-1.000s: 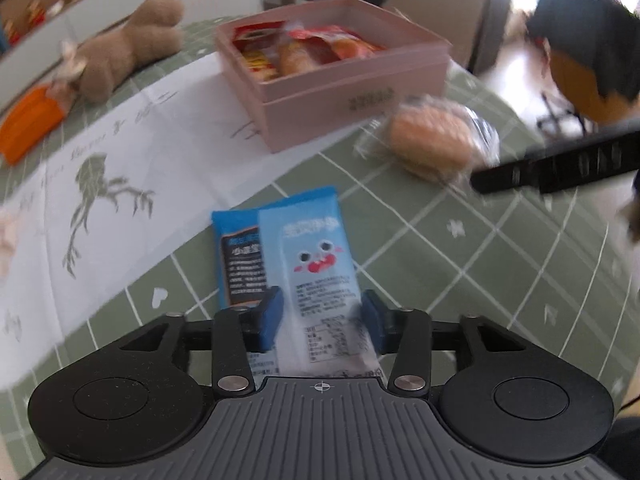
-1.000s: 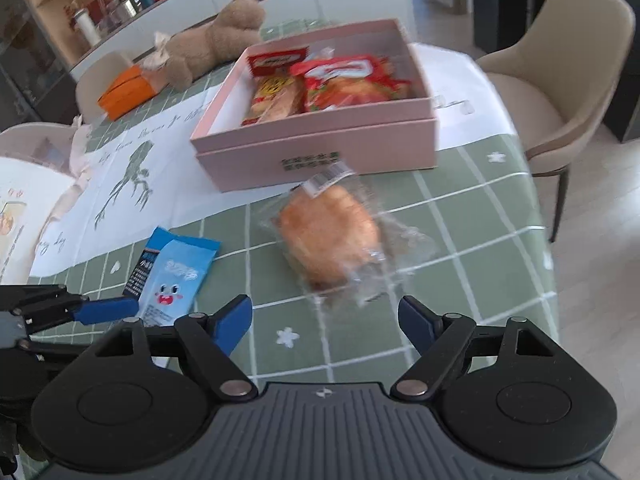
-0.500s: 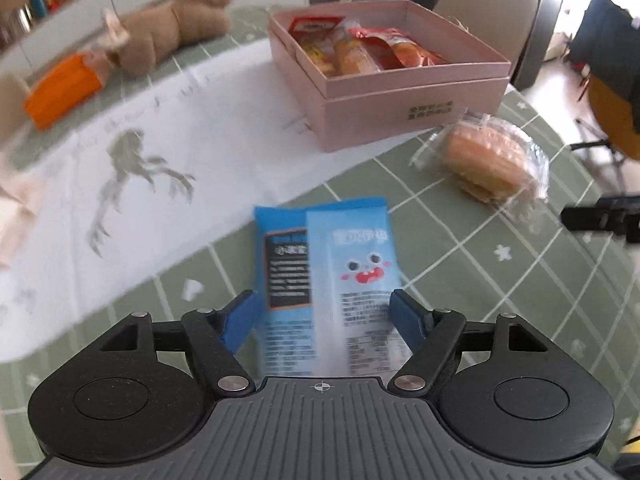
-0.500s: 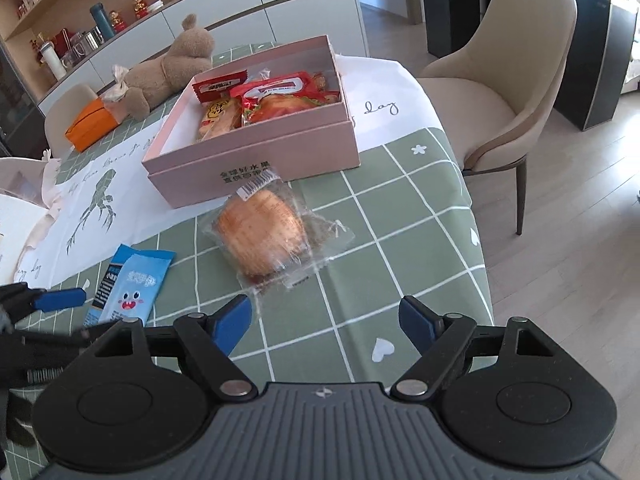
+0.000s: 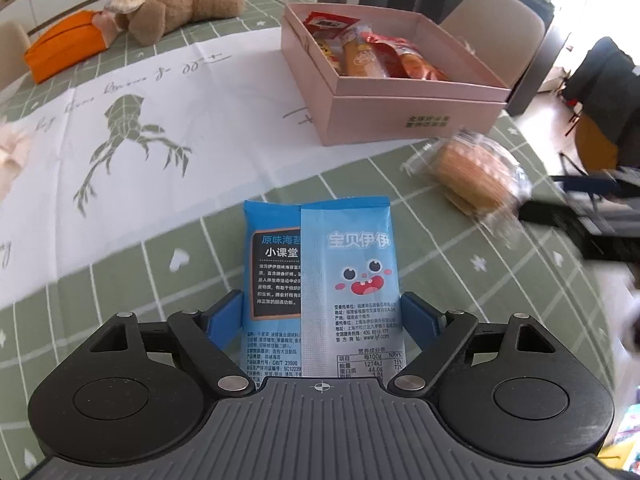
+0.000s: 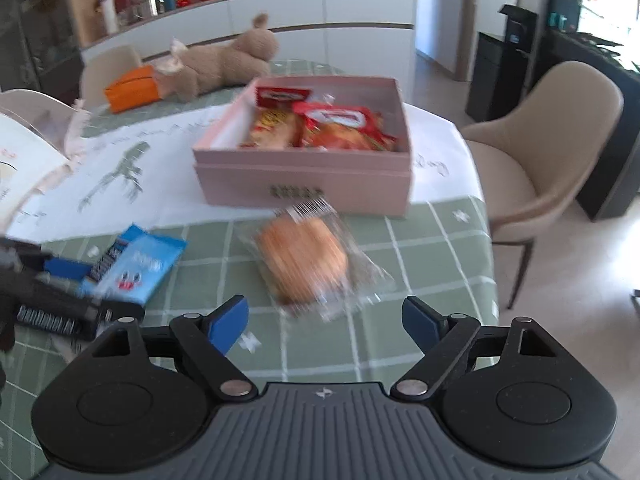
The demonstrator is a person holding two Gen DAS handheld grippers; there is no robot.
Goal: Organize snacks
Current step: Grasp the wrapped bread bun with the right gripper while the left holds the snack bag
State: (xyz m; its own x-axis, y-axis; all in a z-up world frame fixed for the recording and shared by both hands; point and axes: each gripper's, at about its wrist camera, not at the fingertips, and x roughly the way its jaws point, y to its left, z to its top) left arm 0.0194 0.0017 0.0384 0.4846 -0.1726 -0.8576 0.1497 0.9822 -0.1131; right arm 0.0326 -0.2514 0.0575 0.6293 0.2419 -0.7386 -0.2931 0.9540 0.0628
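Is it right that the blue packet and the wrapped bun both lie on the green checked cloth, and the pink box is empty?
Not quite. The pink box is not empty: the right wrist view shows red and yellow snack packs inside it. The rest is right: the blue packet and the wrapped bun lie on the green checked cloth.

blue snack packet | pink box | green-checked tablecloth

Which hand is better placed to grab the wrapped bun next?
Right. The right tongs, opening with nothing between them, point at the wrapped bun just ahead. The left tongs, also opening, straddle the blue snack packet.
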